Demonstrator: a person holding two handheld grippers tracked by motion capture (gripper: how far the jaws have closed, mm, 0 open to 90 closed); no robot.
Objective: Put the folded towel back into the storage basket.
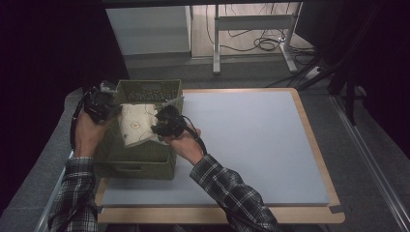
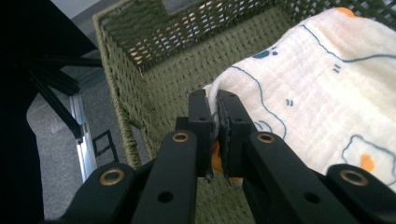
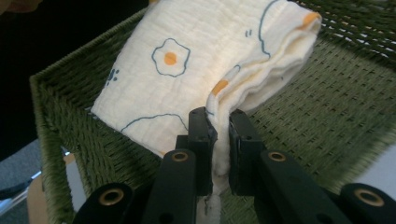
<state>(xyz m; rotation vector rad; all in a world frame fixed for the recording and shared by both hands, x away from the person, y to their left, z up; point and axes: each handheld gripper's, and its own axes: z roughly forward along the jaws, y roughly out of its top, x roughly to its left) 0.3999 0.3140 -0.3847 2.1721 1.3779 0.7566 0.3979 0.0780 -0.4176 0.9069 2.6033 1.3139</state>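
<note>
A folded cream cloth (image 1: 135, 124) printed with fried eggs hangs inside the green woven basket (image 1: 145, 164) at the table's left. My left gripper (image 1: 107, 107) is shut on the cloth's left edge; in the left gripper view its jaws pinch the cloth (image 2: 317, 93) at the gripper's tip (image 2: 215, 105). My right gripper (image 1: 162, 123) is shut on the cloth's right edge; in the right gripper view the folded cloth (image 3: 196, 60) is clamped between the jaws at the gripper's tip (image 3: 218, 122). The cloth is stretched between both grippers above the basket's floor (image 3: 327, 102).
The basket stands on a pale blue mat (image 1: 251, 140) that covers a wood-edged table (image 1: 319, 154). To the right of the basket the mat is bare. Behind the table are a desk frame (image 1: 251, 29) and cables on the floor.
</note>
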